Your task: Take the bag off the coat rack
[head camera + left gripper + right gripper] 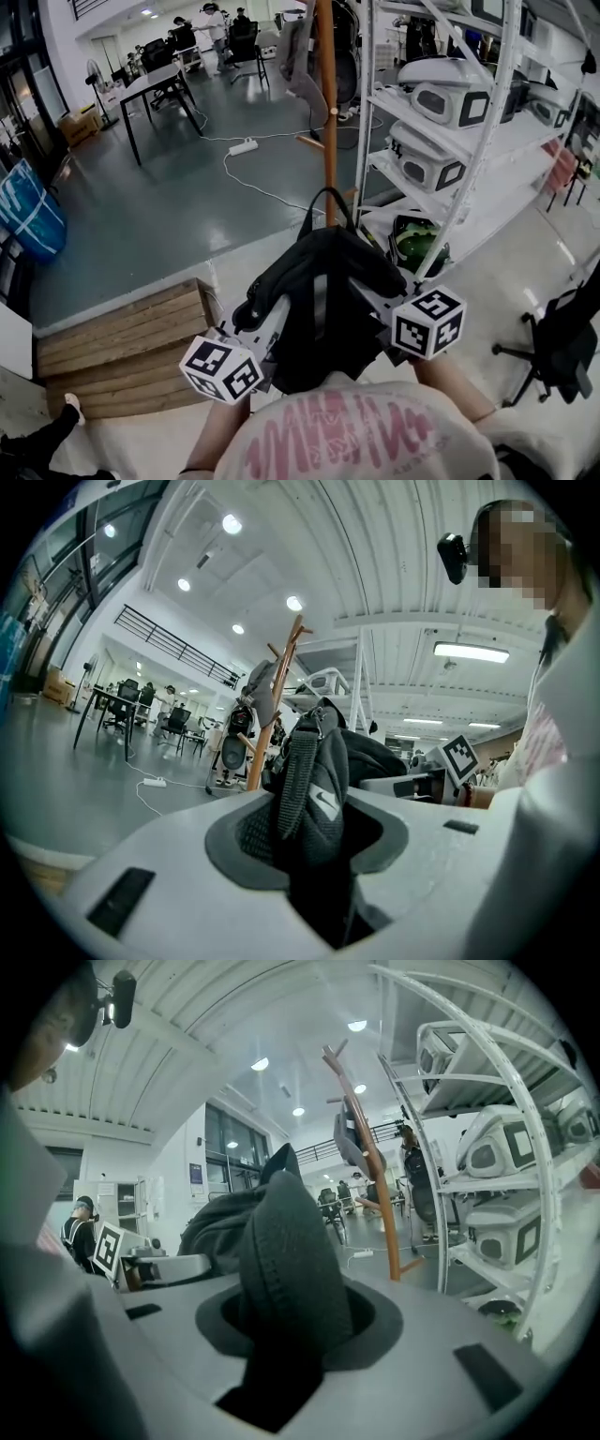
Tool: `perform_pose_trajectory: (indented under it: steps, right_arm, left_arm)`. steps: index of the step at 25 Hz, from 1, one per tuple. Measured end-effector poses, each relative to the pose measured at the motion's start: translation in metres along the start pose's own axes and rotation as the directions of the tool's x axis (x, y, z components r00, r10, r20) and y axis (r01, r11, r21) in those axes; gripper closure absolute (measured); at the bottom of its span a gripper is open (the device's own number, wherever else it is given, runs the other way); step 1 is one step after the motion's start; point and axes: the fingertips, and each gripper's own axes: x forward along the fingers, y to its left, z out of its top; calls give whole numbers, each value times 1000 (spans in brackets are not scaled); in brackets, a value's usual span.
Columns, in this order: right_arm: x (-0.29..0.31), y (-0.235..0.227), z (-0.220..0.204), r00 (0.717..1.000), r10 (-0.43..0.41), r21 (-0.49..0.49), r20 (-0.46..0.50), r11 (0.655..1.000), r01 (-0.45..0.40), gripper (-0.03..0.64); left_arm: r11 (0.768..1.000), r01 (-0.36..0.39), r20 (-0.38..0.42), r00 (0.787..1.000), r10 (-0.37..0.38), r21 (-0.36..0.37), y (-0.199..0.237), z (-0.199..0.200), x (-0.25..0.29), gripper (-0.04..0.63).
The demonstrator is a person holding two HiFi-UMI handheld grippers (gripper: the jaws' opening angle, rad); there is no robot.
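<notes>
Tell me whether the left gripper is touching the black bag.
Touching. The left gripper view shows the left gripper with its jaws closed on the bag, the fabric pinched between them.

Ceiling lights [231,523] gave bright, even light; floor [169,206] showed soft glare; both gripper views bent strongly at edges.

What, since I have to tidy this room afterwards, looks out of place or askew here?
A white power strip lies loose on the open floor, its cord snaking toward the coat rack: a trip risk. The black bag looks normal.
</notes>
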Motion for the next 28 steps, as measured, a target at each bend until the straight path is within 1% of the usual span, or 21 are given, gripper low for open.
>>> perform_pose_trajectory:
  steps: [8,13,21,28]
  right_arm:
    - [-19,7,-25,999,-15,43,-34,999,16,479]
    - [-26,8,-45,998,-20,79,-58,997,25,482]
    - [-26,2,-64,995,-45,72,-89,996,51,485]
    - [-29,-7,-75,992,-47,76,-114,996,56,486]
  left_arm:
    - [999,24,-38,999,-25,-28,-16,-23,-14,474]
    - [999,19,-59,998,-22,-43,-21,-40,-20,474]
    - [996,17,-79,997,-24,-83,-20,-61,-18,474]
    - [995,23,-96,995,-32,-93,-23,-73,-11,474]
